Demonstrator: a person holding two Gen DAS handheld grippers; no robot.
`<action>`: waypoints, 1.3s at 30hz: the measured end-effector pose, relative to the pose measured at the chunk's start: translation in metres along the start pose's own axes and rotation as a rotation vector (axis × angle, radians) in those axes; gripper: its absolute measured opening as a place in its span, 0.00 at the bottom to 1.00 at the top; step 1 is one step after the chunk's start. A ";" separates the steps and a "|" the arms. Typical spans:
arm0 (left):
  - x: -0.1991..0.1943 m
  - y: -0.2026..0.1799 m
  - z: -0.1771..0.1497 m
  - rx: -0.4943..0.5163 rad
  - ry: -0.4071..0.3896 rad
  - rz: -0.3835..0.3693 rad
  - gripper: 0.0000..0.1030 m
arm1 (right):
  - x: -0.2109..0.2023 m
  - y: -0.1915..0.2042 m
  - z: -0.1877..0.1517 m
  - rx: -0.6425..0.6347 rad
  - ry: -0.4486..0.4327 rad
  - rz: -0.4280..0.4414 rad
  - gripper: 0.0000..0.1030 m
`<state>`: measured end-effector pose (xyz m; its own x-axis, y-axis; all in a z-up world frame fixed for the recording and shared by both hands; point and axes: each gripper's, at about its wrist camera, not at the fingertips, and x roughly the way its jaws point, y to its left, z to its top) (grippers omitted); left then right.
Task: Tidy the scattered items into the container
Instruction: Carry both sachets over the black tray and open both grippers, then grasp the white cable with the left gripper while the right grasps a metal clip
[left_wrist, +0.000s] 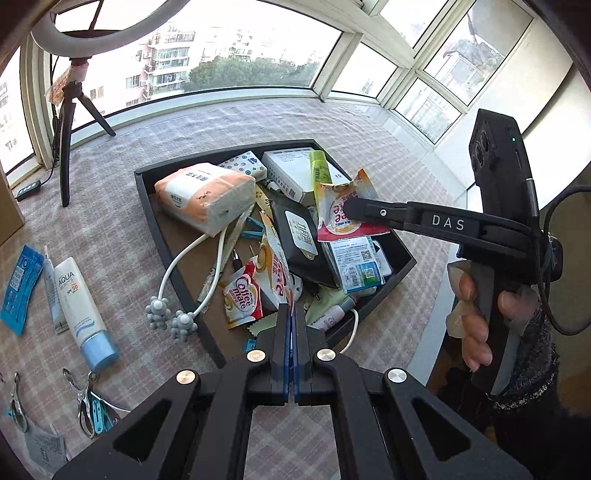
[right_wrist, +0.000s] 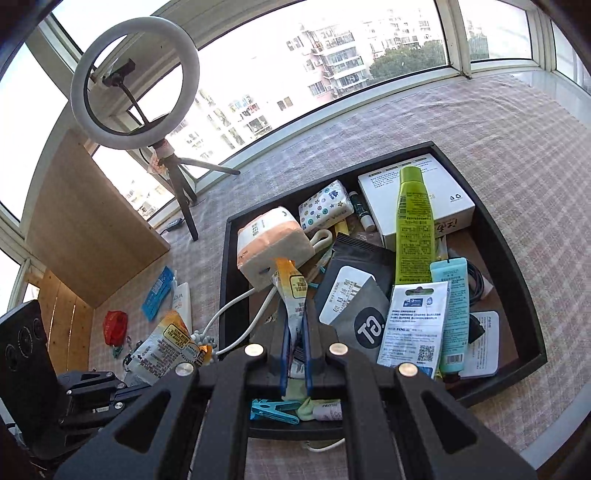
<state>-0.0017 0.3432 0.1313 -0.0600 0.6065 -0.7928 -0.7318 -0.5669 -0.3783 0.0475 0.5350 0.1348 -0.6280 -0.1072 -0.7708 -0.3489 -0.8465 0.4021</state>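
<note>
From the left wrist camera, the left tool (left_wrist: 292, 314) hangs with its fingers pressed together and nothing between them, over the near edge of the black tray (left_wrist: 147, 199), which sits on the checked worktop (left_wrist: 122, 155). The right tool (left_wrist: 351, 206) reaches in from the right, held in a hand (left_wrist: 476, 325), clamped on a red-and-orange sachet (left_wrist: 343, 210) above the tray's crowded middle. Inside the tray lie a tissue pack (left_wrist: 205, 195), a white box (left_wrist: 291, 166) and a Coffee-mate sachet (left_wrist: 242, 295). Left of the tray, still on the worktop, are a sunscreen tube (left_wrist: 83, 306), a blue packet (left_wrist: 18, 284) and metal clips (left_wrist: 86, 402).

The right wrist camera shows its own tool (right_wrist: 295, 325) gripping the sachet (right_wrist: 293, 291) edge-on above the tray (right_wrist: 517, 266), partly hiding the tissue pack (right_wrist: 273, 243). Only this view reveals a green tube (right_wrist: 415, 221), a black pouch (right_wrist: 354, 295) and, left of the tray, a red bag (right_wrist: 116, 326) and ring light (right_wrist: 135, 85).
</note>
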 end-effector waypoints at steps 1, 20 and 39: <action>0.002 -0.004 0.001 0.009 0.002 -0.007 0.00 | -0.001 -0.001 0.001 0.000 -0.014 0.002 0.06; -0.031 0.059 -0.025 -0.134 -0.066 0.128 0.47 | 0.006 0.035 0.005 -0.064 -0.026 -0.016 0.61; -0.198 0.268 -0.220 -0.503 -0.128 0.528 0.46 | 0.100 0.268 -0.079 -0.450 0.284 0.216 0.61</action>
<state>-0.0367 -0.0510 0.0820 -0.4191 0.2251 -0.8796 -0.1854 -0.9696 -0.1598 -0.0542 0.2557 0.1262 -0.4193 -0.3857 -0.8218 0.1358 -0.9217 0.3634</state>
